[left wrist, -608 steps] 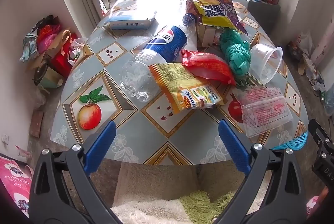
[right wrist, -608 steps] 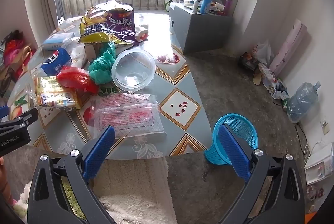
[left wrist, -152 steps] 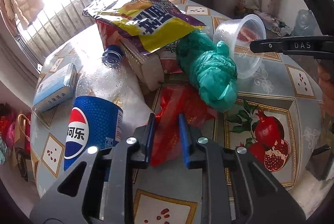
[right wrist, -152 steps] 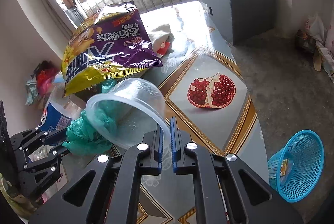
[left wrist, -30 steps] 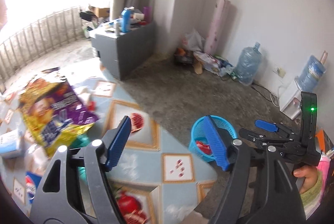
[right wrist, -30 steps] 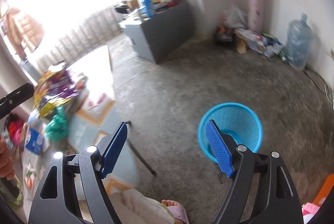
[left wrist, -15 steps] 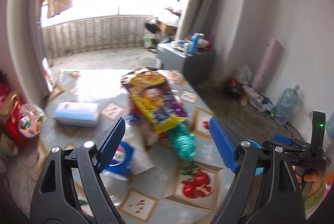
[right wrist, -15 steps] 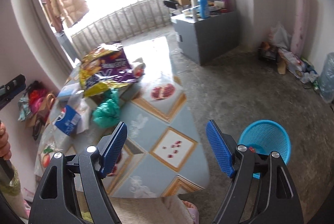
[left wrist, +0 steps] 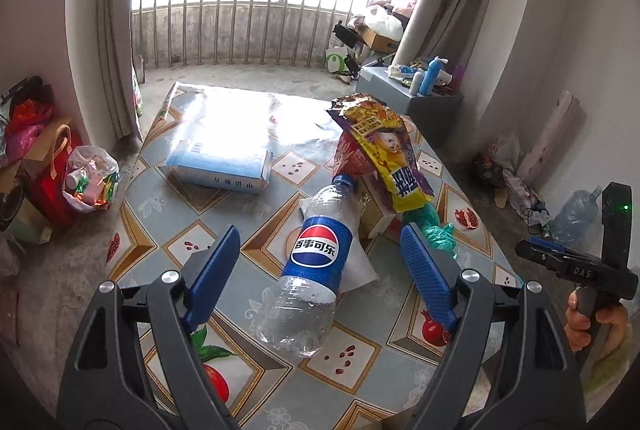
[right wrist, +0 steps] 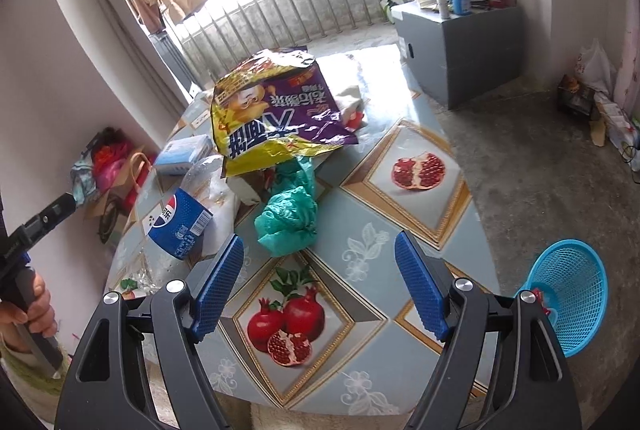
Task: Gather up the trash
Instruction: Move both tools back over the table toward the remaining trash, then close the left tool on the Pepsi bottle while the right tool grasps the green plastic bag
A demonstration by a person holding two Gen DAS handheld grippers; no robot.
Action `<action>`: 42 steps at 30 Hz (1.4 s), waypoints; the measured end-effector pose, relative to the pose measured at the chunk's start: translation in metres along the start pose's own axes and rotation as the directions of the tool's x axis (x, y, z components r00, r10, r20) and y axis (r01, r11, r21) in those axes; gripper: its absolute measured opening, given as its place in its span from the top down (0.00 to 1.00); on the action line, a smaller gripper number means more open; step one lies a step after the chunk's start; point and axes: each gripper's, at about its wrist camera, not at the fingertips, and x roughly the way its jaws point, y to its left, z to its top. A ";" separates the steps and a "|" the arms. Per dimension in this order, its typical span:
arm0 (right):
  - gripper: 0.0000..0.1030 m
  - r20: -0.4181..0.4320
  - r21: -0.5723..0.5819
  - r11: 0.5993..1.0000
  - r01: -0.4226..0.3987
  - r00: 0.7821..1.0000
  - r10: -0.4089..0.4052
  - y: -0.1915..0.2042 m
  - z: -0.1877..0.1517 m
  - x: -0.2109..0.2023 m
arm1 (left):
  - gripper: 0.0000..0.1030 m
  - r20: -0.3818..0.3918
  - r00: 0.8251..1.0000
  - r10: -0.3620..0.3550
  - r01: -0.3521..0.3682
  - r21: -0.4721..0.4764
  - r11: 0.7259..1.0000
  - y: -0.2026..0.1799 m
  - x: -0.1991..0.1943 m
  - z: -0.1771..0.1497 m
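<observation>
While your left gripper (left wrist: 320,278) and right gripper (right wrist: 318,284) hover with jaws spread and empty, one Pepsi bottle (left wrist: 310,266), one snack bag (right wrist: 272,113), one green plastic bag (right wrist: 290,218) lie on the desk (right wrist: 400,230), one blue basket (right wrist: 572,290) on the floor.

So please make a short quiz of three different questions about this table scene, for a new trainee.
1. True or false: the Pepsi bottle stands upright on the table.
2. What lies under the edge of the purple-yellow snack bag? A) green plastic bag B) a red cup C) a spoon
3. Fill in: the blue basket stands on the ____.

Key: 1 false, it lies on its side. 2 A. 3 floor. Both the left tool and the right tool are open and empty.
</observation>
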 end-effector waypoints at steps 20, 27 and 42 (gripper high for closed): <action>0.26 -0.136 0.131 0.983 -0.127 0.980 0.144 -0.009 0.029 0.089 | 0.24 -0.239 0.971 -0.017 0.038 0.086 0.996 -0.006 0.114 -0.008; 0.30 -0.176 0.167 0.972 -0.165 0.965 0.194 -0.011 0.033 0.115 | 0.24 -0.277 0.960 0.026 0.006 0.112 0.994 -0.008 0.135 -0.012; 0.55 -0.227 0.211 0.959 -0.189 0.945 0.236 -0.010 0.013 0.119 | 0.46 -0.335 0.942 0.008 0.012 0.055 0.998 0.002 0.128 -0.030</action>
